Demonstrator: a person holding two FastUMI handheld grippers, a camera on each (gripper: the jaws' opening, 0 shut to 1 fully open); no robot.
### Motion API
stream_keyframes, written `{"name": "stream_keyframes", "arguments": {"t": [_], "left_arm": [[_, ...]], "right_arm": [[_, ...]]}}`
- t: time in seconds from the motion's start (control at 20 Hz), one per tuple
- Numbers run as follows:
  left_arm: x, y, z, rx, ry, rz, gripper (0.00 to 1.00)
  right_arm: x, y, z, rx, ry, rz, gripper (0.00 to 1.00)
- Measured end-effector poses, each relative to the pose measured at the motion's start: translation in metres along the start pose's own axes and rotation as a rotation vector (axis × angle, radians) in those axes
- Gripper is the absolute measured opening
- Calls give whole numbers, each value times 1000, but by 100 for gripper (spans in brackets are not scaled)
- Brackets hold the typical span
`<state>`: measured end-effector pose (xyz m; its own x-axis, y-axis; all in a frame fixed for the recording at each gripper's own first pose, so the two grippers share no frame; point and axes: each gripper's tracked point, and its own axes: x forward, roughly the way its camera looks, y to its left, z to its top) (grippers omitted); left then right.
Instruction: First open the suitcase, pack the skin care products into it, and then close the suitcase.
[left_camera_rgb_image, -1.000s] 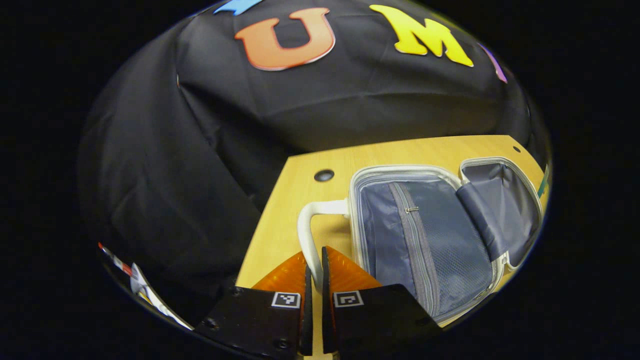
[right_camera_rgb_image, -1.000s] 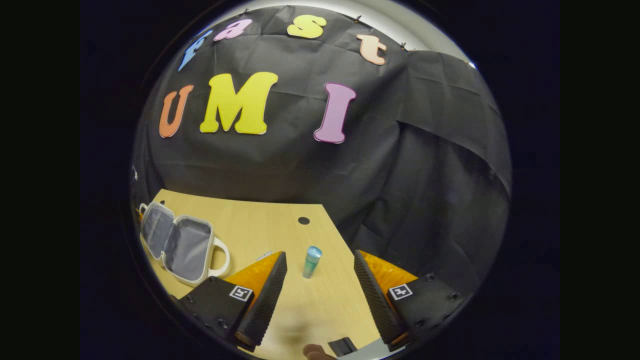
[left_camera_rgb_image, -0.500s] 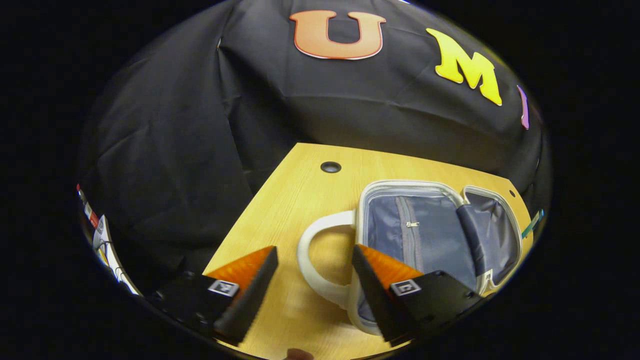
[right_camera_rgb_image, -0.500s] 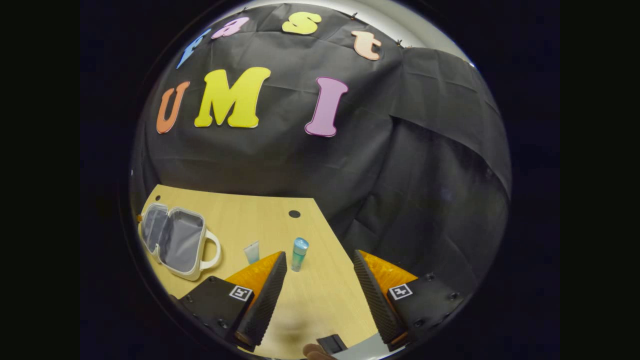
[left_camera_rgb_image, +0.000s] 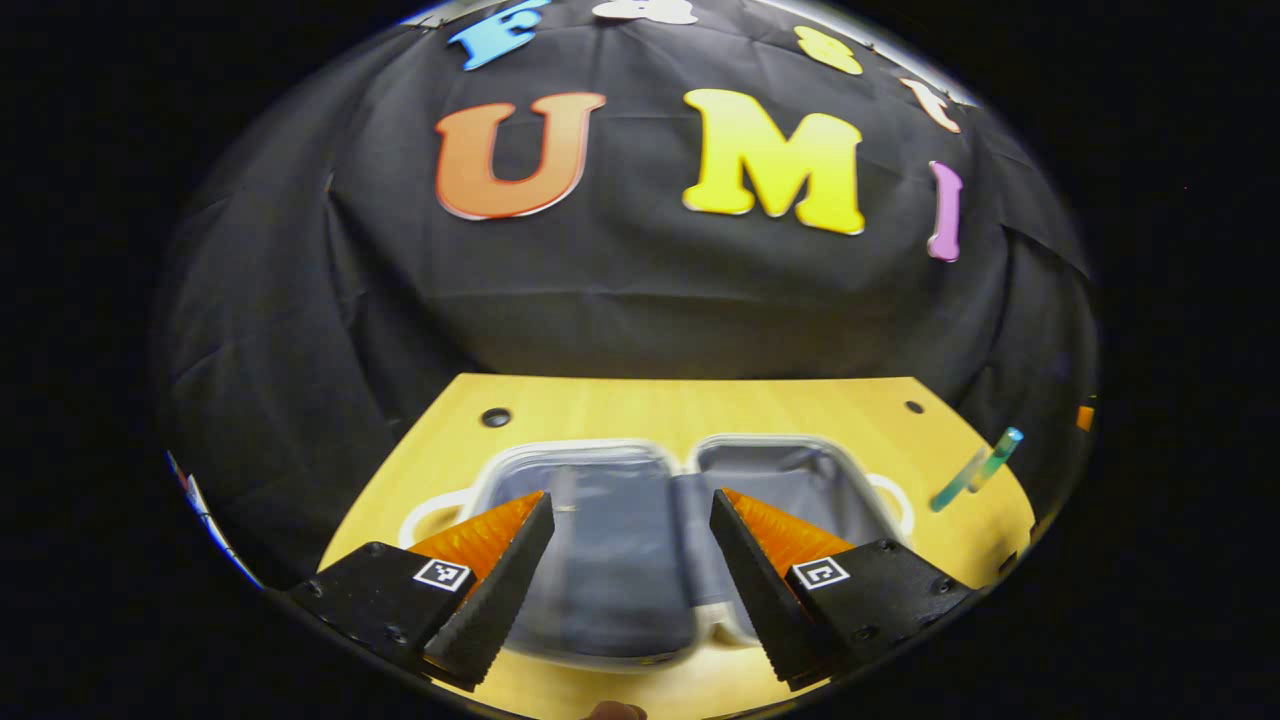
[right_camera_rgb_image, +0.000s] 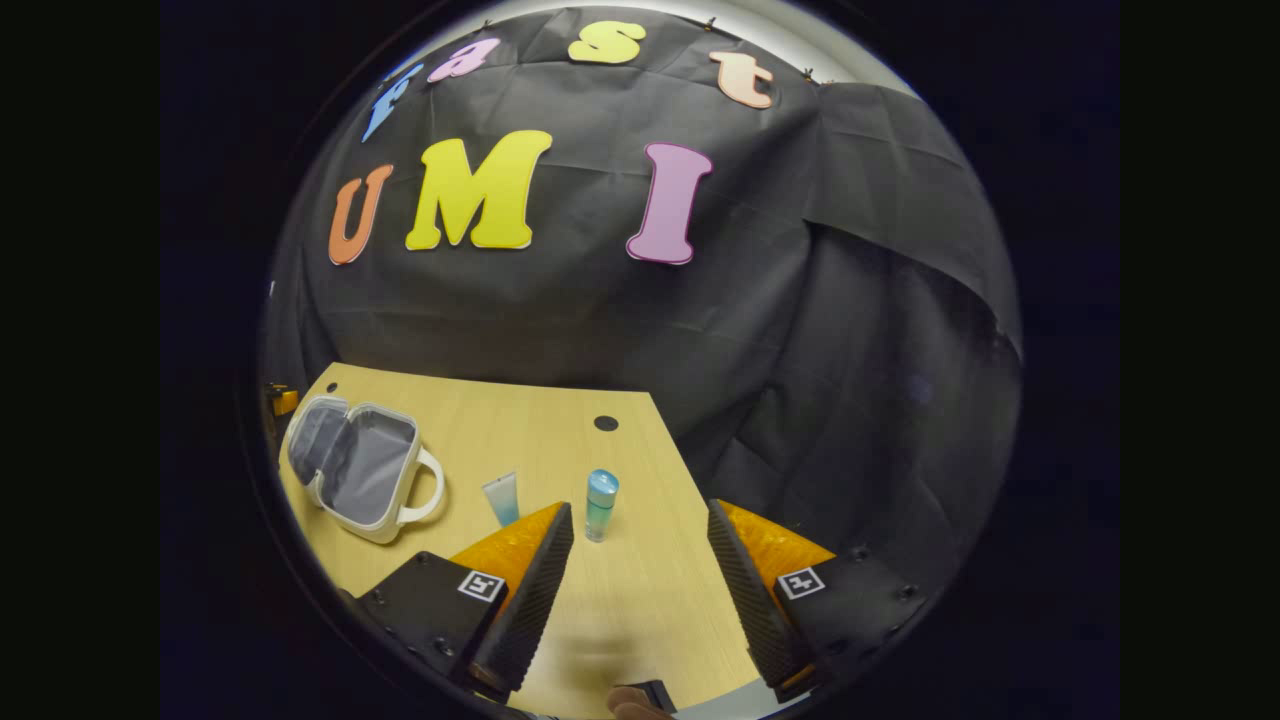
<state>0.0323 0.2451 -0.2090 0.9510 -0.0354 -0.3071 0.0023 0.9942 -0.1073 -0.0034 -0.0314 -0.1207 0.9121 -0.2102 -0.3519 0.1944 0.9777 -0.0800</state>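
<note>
Right, suitcase open, so packing is the step in hand, by my read. Left gripper (left_camera_rgb_image: 630, 560) hangs above the case, fingers spread wide, nothing between them. Just past the fingertips lies the suitcase (left_camera_rgb_image: 610, 590), flat on the wooden table (left_camera_rgb_image: 700, 405), both halves showing grey lining, white rim, a handle loop at each outer end. Left view is blurry, so lining detail is hard to tell.

Over to the right gripper (right_camera_rgb_image: 635, 575): fingers also well apart, empty, low over the table. Nearest item is the blue-capped bottle (right_camera_rgb_image: 600, 505), standing upright just ahead of the left fingertip. Beside it, a bit further left, a small pale-blue tube (right_camera_rgb_image: 502, 498), prob standing cap-down. Neither is touching the other. Further off to the left sits the open case w/ its handle facing the products. Beyond all that, table edge and the black cloth wall (right_camera_rgb_image: 620, 320).

How to do it well, imo: right gripper takes the bottle first as it's closest. Shift a touch left so the bottle sits centred between the fingers, come in low, grip mid-body not at the cap, squeeze gently since a tall upright thing tips easily. Lift clear before swinging over, and mind the tube en route. Set it deep in a half, not on the rim. Left gripper should stay clear of the drop zone.
</note>
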Motion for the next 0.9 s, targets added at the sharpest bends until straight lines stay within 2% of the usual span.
{"name": "stream_keyframes", "arguments": {"t": [0.2,0.3,0.55,0.75,0.9], "left_arm": [[0,-117,11,19,-56,-140,100],[-2,-171,6,41,-53,-217,100],[5,-291,-26,115,10,-354,100],[23,-360,-61,121,67,-424,100],[62,-388,-88,119,111,-417,100]], "right_arm": [[15,-27,1,5,-11,19,80],[22,-42,-2,-6,-4,21,80],[36,-84,-14,-34,14,15,79],[47,-108,-29,-64,37,26,80],[58,-114,-40,-74,59,60,80]]}}
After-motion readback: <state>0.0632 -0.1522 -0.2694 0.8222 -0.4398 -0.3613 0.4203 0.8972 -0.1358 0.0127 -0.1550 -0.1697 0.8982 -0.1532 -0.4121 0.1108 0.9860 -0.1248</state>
